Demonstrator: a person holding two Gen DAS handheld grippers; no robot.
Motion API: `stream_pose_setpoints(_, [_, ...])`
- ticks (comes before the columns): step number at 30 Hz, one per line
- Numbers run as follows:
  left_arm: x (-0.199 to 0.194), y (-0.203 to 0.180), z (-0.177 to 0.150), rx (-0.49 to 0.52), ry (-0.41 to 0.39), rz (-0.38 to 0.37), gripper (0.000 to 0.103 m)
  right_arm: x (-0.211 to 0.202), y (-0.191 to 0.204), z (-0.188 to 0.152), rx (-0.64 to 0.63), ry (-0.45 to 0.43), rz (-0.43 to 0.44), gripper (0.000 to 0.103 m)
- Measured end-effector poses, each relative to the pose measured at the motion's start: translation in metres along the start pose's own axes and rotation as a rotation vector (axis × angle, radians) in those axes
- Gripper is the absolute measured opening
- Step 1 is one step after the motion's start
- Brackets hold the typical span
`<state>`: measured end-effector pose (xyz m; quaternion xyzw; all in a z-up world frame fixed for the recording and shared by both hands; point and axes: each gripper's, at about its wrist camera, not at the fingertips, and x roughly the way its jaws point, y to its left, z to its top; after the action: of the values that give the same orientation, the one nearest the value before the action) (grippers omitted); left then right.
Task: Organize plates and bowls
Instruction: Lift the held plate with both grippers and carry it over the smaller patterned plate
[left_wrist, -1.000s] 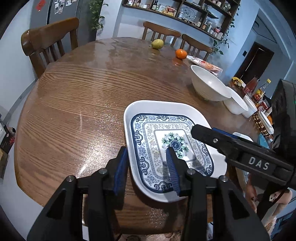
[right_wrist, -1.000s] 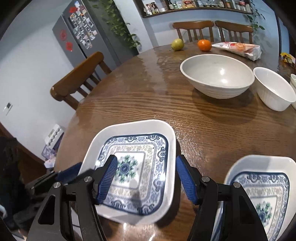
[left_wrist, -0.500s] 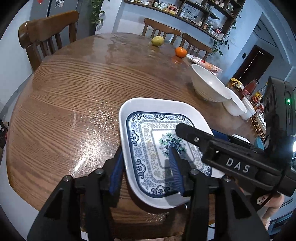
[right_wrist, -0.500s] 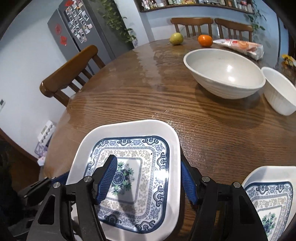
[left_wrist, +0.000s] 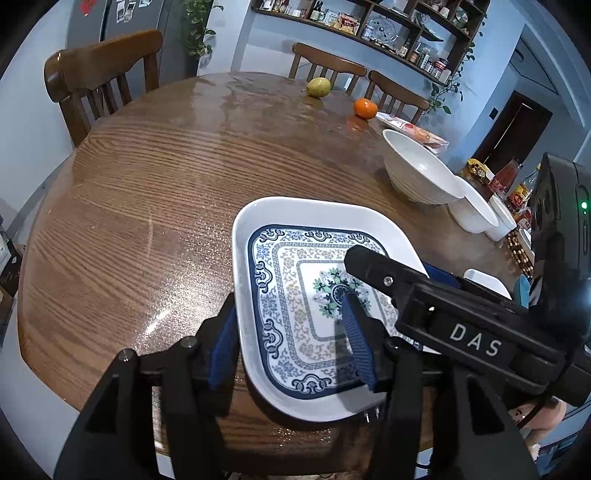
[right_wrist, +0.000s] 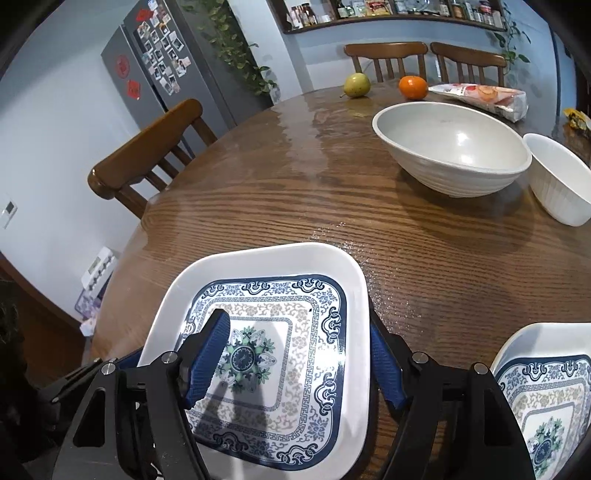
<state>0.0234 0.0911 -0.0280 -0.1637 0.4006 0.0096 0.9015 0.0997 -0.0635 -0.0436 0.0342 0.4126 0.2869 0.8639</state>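
A white square plate with a blue pattern (left_wrist: 295, 295) lies on the wooden table near its front edge; it also shows in the right wrist view (right_wrist: 288, 314). My left gripper (left_wrist: 291, 332) is open and straddles the plate's left rim, one finger outside, one over the pattern. My right gripper (right_wrist: 295, 354) is open and straddles the plate's right rim the same way. A second patterned plate (right_wrist: 546, 391) lies to the right. A large white bowl (right_wrist: 450, 155) and a smaller white bowl (right_wrist: 561, 181) stand farther back.
A pear (right_wrist: 356, 85), an orange (right_wrist: 413, 87) and a plastic packet (right_wrist: 480, 96) lie at the table's far side. Wooden chairs (right_wrist: 147, 147) stand around the table. Bottles and jars (left_wrist: 509, 184) stand at the right edge.
Both grippers have moved forward over the patterned plate, each now with one finger inside its rim. The plate lies where it did.
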Motion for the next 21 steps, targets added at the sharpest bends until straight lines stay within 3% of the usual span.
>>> stream_pose_setpoints(21, [-0.024, -0.028, -0.005, 0.048, -0.051, -0.047, 0.054, -0.042, -0.001, -0.004, 0.024, -0.103, -0.013, 0.075])
